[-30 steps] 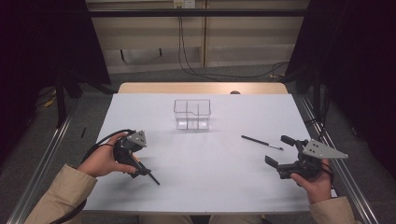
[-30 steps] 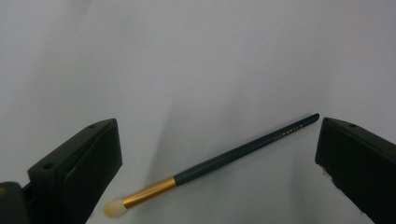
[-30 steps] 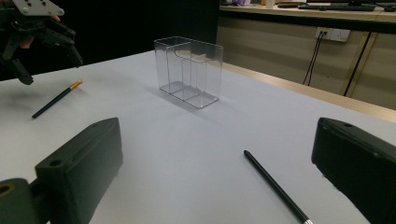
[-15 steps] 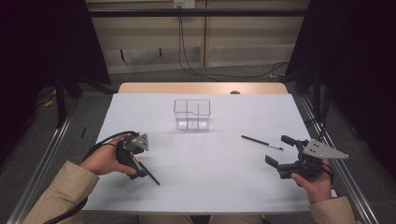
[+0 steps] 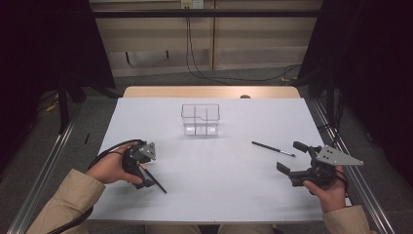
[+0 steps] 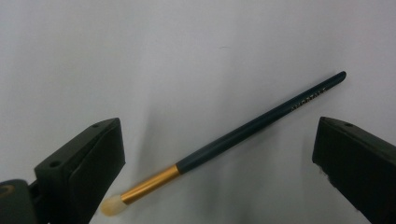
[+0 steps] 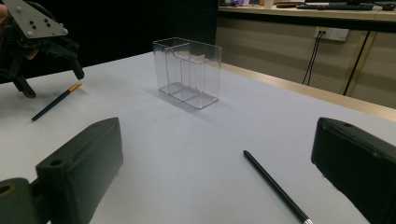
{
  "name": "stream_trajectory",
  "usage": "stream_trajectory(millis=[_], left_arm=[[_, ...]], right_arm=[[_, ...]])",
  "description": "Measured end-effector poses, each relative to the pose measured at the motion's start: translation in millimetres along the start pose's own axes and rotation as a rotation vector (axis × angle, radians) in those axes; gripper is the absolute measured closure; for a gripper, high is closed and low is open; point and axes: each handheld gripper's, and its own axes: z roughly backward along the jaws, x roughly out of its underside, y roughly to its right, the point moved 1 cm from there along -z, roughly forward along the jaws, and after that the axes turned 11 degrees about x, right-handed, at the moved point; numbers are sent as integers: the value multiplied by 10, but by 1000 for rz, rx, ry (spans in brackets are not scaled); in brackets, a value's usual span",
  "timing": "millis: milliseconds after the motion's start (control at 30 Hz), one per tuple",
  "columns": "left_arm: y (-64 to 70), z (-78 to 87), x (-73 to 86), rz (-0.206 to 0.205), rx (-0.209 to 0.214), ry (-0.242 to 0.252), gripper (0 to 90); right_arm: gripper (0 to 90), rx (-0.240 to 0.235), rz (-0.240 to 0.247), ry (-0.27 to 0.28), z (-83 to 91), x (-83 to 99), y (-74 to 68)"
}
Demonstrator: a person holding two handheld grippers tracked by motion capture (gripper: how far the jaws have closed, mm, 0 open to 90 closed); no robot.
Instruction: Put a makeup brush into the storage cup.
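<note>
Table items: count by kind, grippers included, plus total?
Makeup brush, lying between the open left jaws: 1
Black pencil, lying ahead of the right gripper: 1
Clear divided box: 1
Grippers: 2, left gripper and right gripper, both open
Total: 5

Left gripper (image 5: 146,175) tilted down, right gripper (image 5: 292,158) level, both agape.
</note>
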Motion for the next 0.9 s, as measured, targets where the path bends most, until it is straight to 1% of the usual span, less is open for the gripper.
stream_trajectory(millis=[33, 100, 167, 200, 267, 300, 333, 367, 400, 433, 533, 567, 600, 767, 833, 867, 900], left_arm=[[-4, -8, 0, -5, 5, -4, 25], [-7, -27, 4, 0, 14, 1, 32], [-19, -45, 9, -2, 19, -8, 32], [-16, -60, 13, 7, 24, -1, 35], [-24, -76, 18, -4, 31, -13, 36], [-16, -97, 22, 12, 33, 4, 36], [-25, -101, 26, -4, 38, -11, 40], [-23, -111, 29, 0, 40, -8, 43], [-21, -125, 35, 7, 38, -7, 43], [-27, -129, 42, -1, 41, -23, 43], [-25, -159, 65, 15, 46, -14, 47], [-33, -147, 69, 3, 45, -24, 48], [-25, -155, 73, 18, 45, -6, 50], [-25, -151, 67, 22, 44, -11, 65], [-33, -140, 63, 29, 42, -13, 82], [-34, -135, 60, 39, 38, -10, 100], [-35, -132, 56, 41, 36, -9, 120]], right_arm=[[15, 0, 0, -1, 2, -1, 0], [15, 0, 0, 0, 3, 1, 1], [15, 1, 0, -2, 2, 4, 2], [15, 1, 0, -3, 2, 6, 2], [15, 2, 0, -3, 2, 7, 2], [16, 2, 1, -2, 3, 6, 3], [16, 3, 1, -2, 3, 7, 3], [16, 4, 1, -3, 3, 7, 3], [16, 4, 1, -3, 3, 7, 3], [16, 4, 1, -3, 2, 7, 3], [16, 3, 2, -3, 0, 8, 2], [16, 3, 2, -3, 0, 9, 2], [17, 4, 2, -4, -1, 10, 2], [18, 0, 2, -3, -3, 10, 0], [20, 1, 3, -4, -3, 10, -1], [20, 0, 2, -3, -3, 10, 0], [20, 0, 3, -3, -2, 10, 1]])
